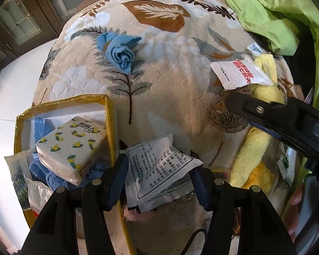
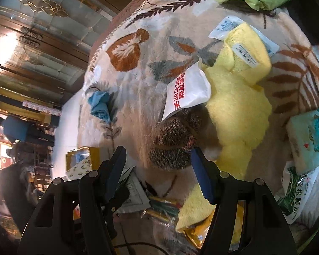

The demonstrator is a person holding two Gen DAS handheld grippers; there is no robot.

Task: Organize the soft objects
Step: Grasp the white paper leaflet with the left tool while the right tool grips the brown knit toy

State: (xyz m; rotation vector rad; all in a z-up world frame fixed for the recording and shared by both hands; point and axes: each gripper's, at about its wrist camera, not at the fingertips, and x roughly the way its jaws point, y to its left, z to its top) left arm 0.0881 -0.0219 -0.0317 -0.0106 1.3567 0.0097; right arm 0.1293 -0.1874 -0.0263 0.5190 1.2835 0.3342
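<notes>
Left gripper (image 1: 159, 176) clasps a printed white sachet (image 1: 159, 170) just beside the yellow box (image 1: 108, 114); right gripper (image 2: 157, 165), jaws wide and empty, hovers over the speckled brown sock (image 2: 172, 146) on the blanket (image 2: 138, 89)

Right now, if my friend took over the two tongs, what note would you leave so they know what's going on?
Left tongs: closed on a white printed packet, beside the yellow-edged box.
Right tongs: open, nothing held, pointing down at the brown speckled socks.
In the box so far: a lemon-print tissue pack and blue cloth.
On the leaf-print blanket, not yet sorted: the blue rolled towel, a white packet with red writing, yellow towels, the socks, a teal cartoon tissue pack and a green cloth.
</notes>
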